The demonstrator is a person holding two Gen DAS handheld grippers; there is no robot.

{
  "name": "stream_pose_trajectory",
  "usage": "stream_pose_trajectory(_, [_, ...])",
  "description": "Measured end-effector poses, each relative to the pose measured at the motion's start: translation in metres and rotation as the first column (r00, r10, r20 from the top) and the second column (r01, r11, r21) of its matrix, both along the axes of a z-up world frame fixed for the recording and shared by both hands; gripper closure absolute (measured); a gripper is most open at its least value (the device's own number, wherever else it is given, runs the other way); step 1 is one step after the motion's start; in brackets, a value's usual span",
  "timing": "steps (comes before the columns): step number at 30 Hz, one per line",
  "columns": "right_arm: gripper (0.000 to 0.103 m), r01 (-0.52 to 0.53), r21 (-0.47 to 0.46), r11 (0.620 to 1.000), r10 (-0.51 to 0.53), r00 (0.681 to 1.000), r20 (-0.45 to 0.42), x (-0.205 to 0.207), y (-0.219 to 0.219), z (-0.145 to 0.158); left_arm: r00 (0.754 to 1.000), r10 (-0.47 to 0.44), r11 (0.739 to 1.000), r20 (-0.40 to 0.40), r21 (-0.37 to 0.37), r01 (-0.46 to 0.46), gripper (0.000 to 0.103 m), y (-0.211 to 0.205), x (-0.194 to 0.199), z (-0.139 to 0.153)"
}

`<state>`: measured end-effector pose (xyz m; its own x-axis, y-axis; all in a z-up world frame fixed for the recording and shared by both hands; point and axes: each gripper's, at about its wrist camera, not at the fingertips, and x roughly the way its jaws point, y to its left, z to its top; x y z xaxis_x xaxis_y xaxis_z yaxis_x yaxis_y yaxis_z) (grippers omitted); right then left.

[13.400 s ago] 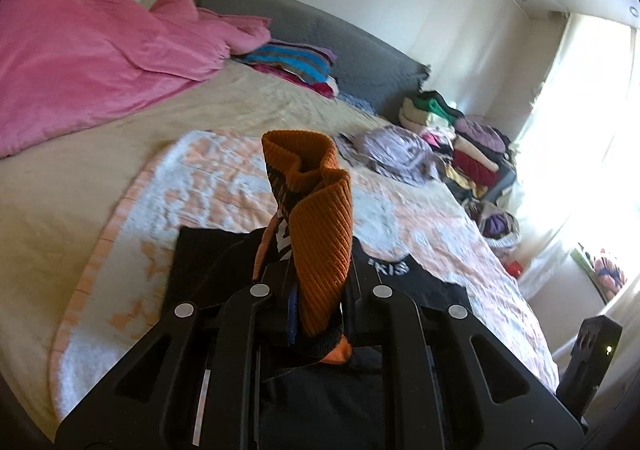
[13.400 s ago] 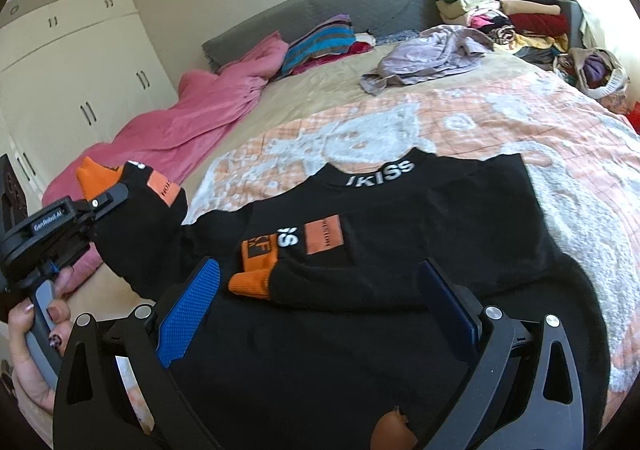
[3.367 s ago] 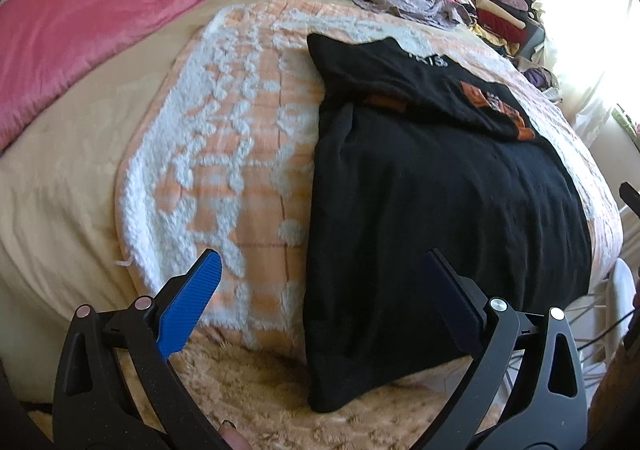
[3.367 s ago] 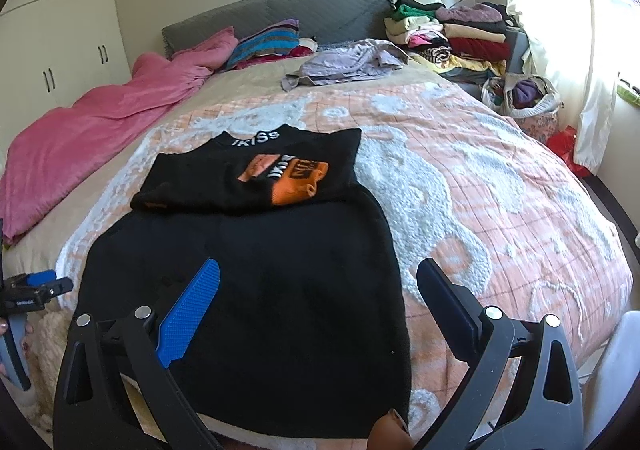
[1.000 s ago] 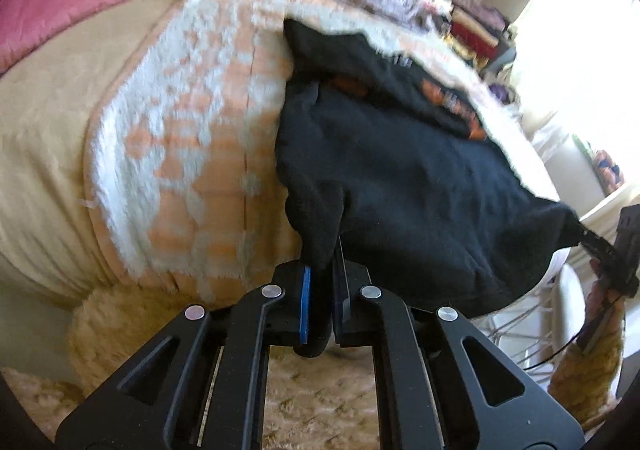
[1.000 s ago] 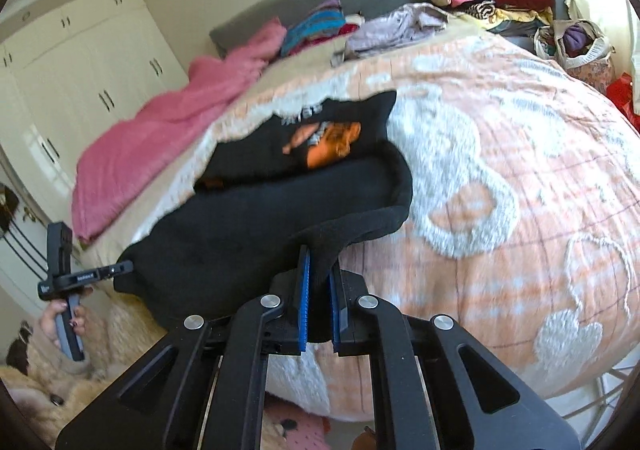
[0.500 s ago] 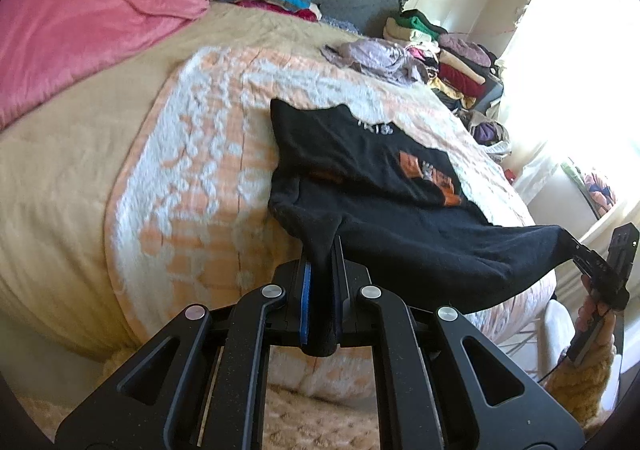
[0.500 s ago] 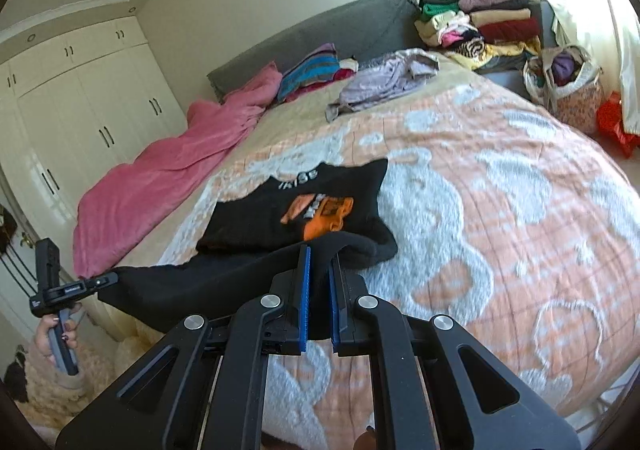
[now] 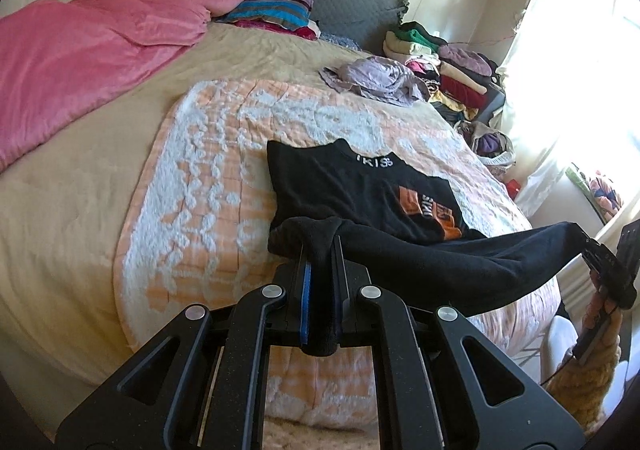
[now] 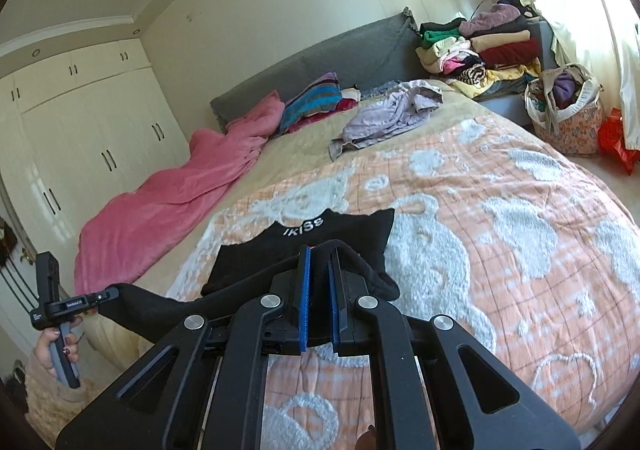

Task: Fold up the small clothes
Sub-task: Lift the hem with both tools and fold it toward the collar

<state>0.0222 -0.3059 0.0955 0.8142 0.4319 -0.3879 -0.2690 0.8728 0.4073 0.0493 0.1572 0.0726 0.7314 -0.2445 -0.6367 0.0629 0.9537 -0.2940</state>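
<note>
A black sweatshirt with white collar lettering and orange sleeve patches lies on the orange-and-white blanket. My left gripper is shut on one bottom hem corner. My right gripper is shut on the other corner. The hem is stretched between them, lifted over the lower body of the sweatshirt. The right gripper also shows at the far right of the left wrist view. The left gripper shows at the left of the right wrist view.
A pink duvet covers the bed's left side. A lilac garment lies near the grey headboard. Stacks of folded clothes and a full bag stand to the right. White wardrobes line the left wall.
Both grippers have carried the stretched hem up and forward over the sweatshirt toward its collar. The fold covers more of the orange patches than before.
</note>
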Motion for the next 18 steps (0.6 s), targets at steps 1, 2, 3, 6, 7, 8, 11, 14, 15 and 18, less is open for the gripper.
stream_pose_trajectory(1, [0.096,-0.001,-0.001,1.0,0.001,1.0,0.002,0.001,0.0,0.001,1.0,0.001,1.0,0.003,0.007,-0.001,0.101,-0.001,0.001,0.001])
stream_pose_trajectory(2, [0.096,-0.001,-0.004,1.0,0.001,1.0,0.004,0.002,0.001,0.002,1.0,0.003,1.0,0.006,0.017,-0.003,0.101,-0.001,0.003,0.002])
stream_pose_trajectory(3, [0.096,0.001,-0.008,1.0,-0.001,1.0,0.007,0.004,0.001,0.004,1.0,0.003,1.0,0.008,0.026,-0.004,0.101,-0.002,0.005,0.004])
stream_pose_trajectory(6, [0.096,0.005,-0.021,1.0,-0.005,1.0,0.015,0.009,0.002,0.007,1.0,0.002,0.999,0.012,0.034,-0.002,0.101,-0.003,0.009,0.006])
stream_pose_trajectory(7, [0.096,0.006,-0.023,1.0,-0.005,1.0,0.017,0.011,0.003,0.007,1.0,0.002,0.999,0.014,0.035,-0.002,0.101,-0.003,0.011,0.007])
stream_pose_trajectory(8, [0.096,0.008,-0.024,1.0,-0.007,1.0,0.021,0.014,0.003,0.008,1.0,0.003,0.999,0.016,0.035,-0.004,0.101,-0.002,0.013,0.007])
stream_pose_trajectory(11, [0.096,0.013,-0.023,1.0,-0.013,1.0,0.024,0.023,0.004,0.009,1.0,0.01,1.0,0.021,0.028,-0.011,0.101,0.0,0.021,0.009])
stream_pose_trajectory(14, [0.096,0.014,-0.024,1.0,-0.014,0.999,0.033,0.032,0.005,0.011,1.0,0.018,1.0,0.023,0.022,-0.018,0.101,0.002,0.03,0.011])
stream_pose_trajectory(15, [0.096,0.017,-0.028,0.999,-0.016,0.999,0.036,0.036,0.006,0.012,1.0,0.019,1.0,0.023,0.023,-0.019,0.101,0.003,0.034,0.011])
stream_pose_trajectory(18, [0.096,0.021,-0.031,0.999,-0.019,0.999,0.038,0.048,0.007,0.013,1.0,0.02,1.0,0.011,0.013,-0.021,0.101,0.006,0.047,0.01])
